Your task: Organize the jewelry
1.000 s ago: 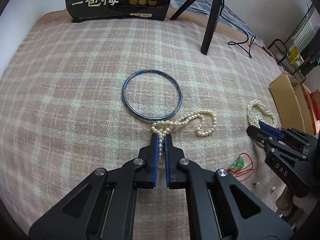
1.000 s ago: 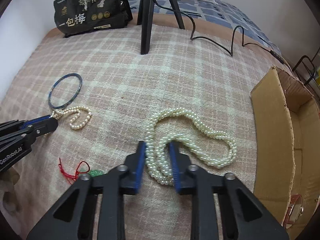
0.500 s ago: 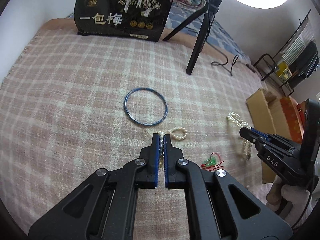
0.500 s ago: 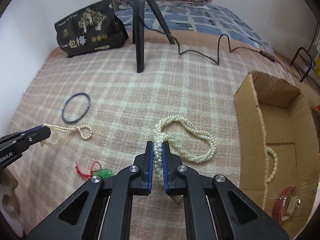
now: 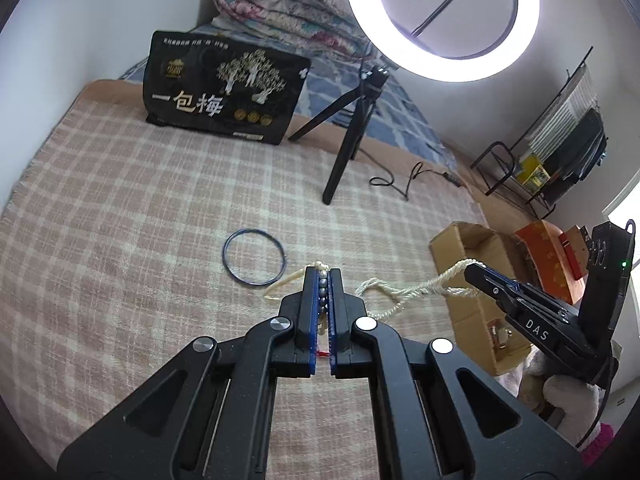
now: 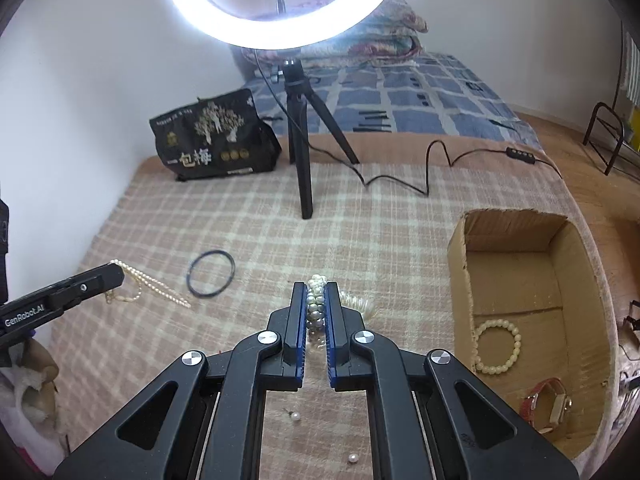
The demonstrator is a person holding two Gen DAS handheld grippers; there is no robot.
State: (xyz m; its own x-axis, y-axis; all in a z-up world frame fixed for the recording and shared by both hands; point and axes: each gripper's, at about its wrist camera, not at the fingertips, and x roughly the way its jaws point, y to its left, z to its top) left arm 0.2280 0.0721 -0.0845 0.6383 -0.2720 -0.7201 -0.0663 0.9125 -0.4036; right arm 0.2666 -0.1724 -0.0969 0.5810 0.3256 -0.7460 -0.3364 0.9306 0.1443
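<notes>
My left gripper (image 5: pixel 323 274) is shut on a thin pearl necklace (image 5: pixel 280 285), held up above the plaid blanket (image 5: pixel 140 220); its loops dangle below the pads. My right gripper (image 6: pixel 316 286) is shut on a thick multi-strand pearl necklace (image 6: pixel 316 304), also lifted, with its loops trailing onto the blanket. Each gripper shows in the other's view: the right gripper (image 5: pixel 476 272) with the thick necklace (image 5: pixel 404 292), and the left gripper (image 6: pixel 116 274) with the thin necklace (image 6: pixel 156 284). A blue bangle (image 5: pixel 254 257) (image 6: pixel 211 273) lies flat on the blanket between them.
A cardboard box (image 6: pixel 508 236) on the right holds a pearl bracelet (image 6: pixel 498 346) and a red watch (image 6: pixel 546 404). Two loose pearls (image 6: pixel 295 416) lie near me. A ring-light tripod (image 6: pixel 300 160), its cable (image 6: pixel 428 176) and a black snack bag (image 6: pixel 212 136) stand at the back.
Both grippers rose and carried their necklaces up off the blanket. The right gripper's jaws, open around the thick necklace a second ago, closed on it. Both views tilted up toward the ring light.
</notes>
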